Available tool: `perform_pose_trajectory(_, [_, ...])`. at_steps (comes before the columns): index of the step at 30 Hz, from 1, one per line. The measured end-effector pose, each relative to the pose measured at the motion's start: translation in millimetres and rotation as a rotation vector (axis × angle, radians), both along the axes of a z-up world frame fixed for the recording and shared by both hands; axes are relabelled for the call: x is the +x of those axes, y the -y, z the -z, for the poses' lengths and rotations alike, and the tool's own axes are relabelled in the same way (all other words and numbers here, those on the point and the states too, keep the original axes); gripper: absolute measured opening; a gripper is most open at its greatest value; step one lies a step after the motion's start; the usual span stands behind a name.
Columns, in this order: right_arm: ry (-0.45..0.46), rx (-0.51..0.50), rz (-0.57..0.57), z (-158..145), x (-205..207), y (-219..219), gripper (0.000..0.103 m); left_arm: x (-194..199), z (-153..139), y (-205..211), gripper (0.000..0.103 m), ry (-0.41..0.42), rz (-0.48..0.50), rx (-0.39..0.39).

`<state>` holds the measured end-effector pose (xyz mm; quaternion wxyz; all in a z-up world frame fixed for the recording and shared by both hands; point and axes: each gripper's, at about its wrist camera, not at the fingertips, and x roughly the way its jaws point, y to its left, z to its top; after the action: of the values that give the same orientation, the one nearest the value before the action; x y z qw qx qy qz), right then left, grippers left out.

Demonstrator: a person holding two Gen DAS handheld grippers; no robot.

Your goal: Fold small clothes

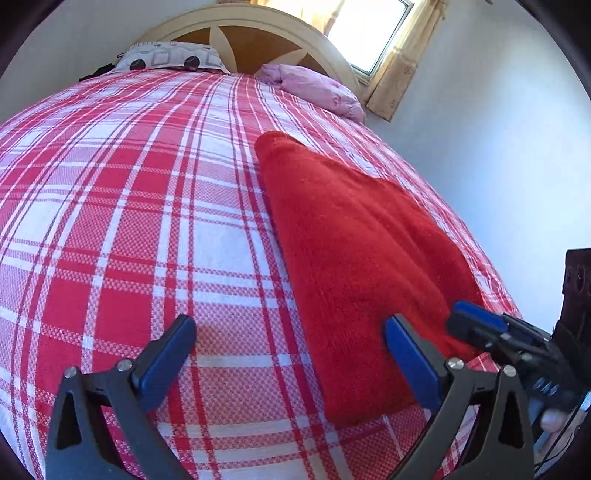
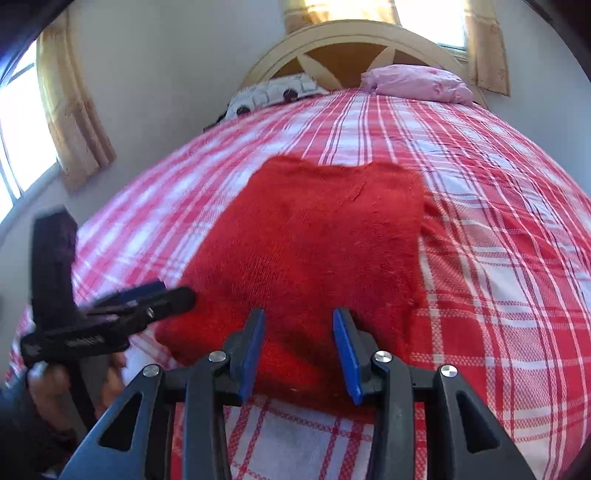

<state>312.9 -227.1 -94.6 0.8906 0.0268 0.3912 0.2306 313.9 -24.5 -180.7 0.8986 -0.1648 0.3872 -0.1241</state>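
A red knitted garment [image 1: 354,258] lies folded flat on the red-and-white plaid bedspread [image 1: 129,221]; it also shows in the right wrist view [image 2: 314,251]. My left gripper [image 1: 291,332] is wide open and empty, low over the bed, its right finger at the garment's near left edge. My right gripper [image 2: 299,332] is open and empty, just above the garment's near edge. The right gripper shows at the lower right of the left wrist view [image 1: 480,328]. The left gripper shows at the left of the right wrist view [image 2: 159,299], blurred.
A patterned pillow [image 1: 170,59] and a pink pillow [image 1: 317,88] lie at the headboard [image 1: 258,33]. Curtained windows [image 2: 22,122] flank the bed. A dark piece of furniture [image 1: 576,295] stands by the bed's right side.
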Motion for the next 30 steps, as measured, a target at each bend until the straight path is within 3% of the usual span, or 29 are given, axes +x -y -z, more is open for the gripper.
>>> perform_pose_trajectory(4, [-0.017,0.169,0.127,-16,16,45,0.063,-2,-1,-1,0.103,0.003,0.0,0.001])
perform_pose_trajectory(7, [-0.066,0.248,0.194,-17,38,69,0.065,-3,-1,-2,0.103,0.002,0.003,-0.004])
perform_pose_trajectory(12, [-0.228,0.389,0.231,-1,82,86,0.07,-4,-2,-1,0.103,0.011,-0.004,-0.012])
perform_pose_trajectory(21, [-0.293,0.342,0.201,27,119,65,0.071,-3,-1,1,0.103,0.002,-0.01,0.003])
perform_pose_trajectory(24, [-0.323,0.385,0.212,42,122,71,0.071,-2,-1,1,0.103,0.0,-0.009,0.003])
perform_pose_trajectory(26, [-0.311,0.426,0.208,49,120,76,0.071,-1,-1,2,0.103,-0.002,-0.007,0.008])
perform_pose_trajectory(30, [-0.274,0.405,0.188,50,116,72,0.071,0,-1,5,0.103,-0.005,-0.007,0.023])
